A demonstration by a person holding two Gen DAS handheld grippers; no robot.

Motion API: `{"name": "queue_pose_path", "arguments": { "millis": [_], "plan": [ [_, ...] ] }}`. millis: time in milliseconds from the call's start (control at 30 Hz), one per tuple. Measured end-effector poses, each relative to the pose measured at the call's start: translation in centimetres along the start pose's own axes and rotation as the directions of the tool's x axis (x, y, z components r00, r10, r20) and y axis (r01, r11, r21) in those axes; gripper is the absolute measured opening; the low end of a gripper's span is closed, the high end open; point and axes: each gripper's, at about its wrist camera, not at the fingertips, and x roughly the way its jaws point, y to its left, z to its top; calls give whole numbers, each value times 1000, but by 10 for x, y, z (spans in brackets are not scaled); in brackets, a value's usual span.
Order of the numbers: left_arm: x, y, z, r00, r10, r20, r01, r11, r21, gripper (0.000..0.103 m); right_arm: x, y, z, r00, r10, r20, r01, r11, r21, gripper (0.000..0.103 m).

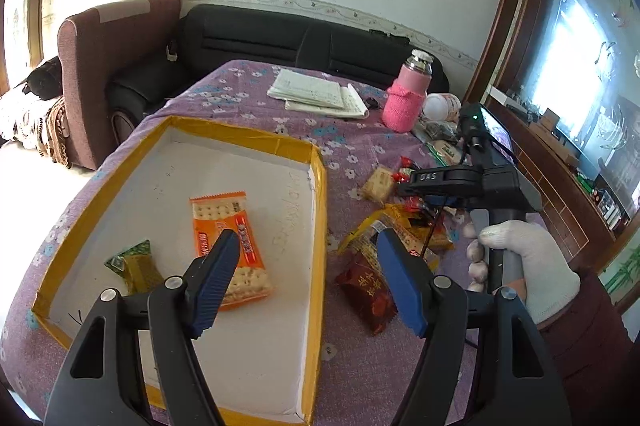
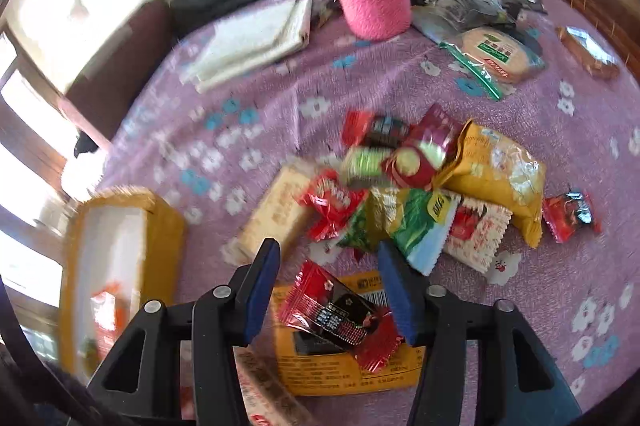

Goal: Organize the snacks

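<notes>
Two snacks sit in the yellow-rimmed box [image 1: 316, 186] so far: an orange cracker pack [image 1: 228, 246] mid-floor and a small green-gold candy [image 1: 134, 266] at lower left of the left wrist view. Most of the job remains.

Left gripper [image 1: 308, 250] hangs over the box's right rim, jaws spread, nothing between them.

Right gripper [image 2: 326, 266] points down at the snack pile [image 2: 420, 186] on the purple floral table [image 2: 240, 114], centre-right of the right wrist view. Jaws are part-spread and I see no pad contact. A red-and-black wrapper [image 2: 340, 314] lies right between them at lower centre, on top of a flat yellow pack [image 2: 352, 366]. The frame is motion-blurred, so the hand isn't settled. In the left view a white-gloved hand [image 1: 528, 262] holds that tool's grip at right.

Likely step: pick the red-and-black wrapper and move it to the box.

Tips:
- Settle the hand before closing; blur says alignment isn't fixed.
- Pinch across the wrapper's short side, at the filled middle, not the crimped ends, which probably slip.
- Keep the lower pad off the yellow pack, or both lift.
- Box is at far left of the right view; clear the near rim and drop in a bare patch.
- Keep the left gripper out of the drop path.
</notes>
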Motion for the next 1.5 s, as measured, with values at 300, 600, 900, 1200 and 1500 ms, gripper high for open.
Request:
{"name": "queue_pose_path", "arguments": {
  "millis": [300,600,900,1200,1500],
  "plan": [
    [14,-25,6,997,-34,-62,39,997,74,71,-34,-45,-53,999,3,-43,-6,997,-82,9],
    [66,-66,34,974,-108,-198,126,989,79,70,-82,-118,-99,980,184,71,-189,979,80,38],
    [171,-96,76,943,-36,-331,82,988,129,70,-79,-73,-114,955,271,116,-273,962,1,40],
    [229,-124,70,938,136,-318,-7,926,376,70,-67,-46,-115,976,156,151,-144,986,-88,29],
    [249,-114,57,914,57,-403,90,938,335,41,-66,-79,-110,957,248,150,-252,968,7,1]
  ]
}}
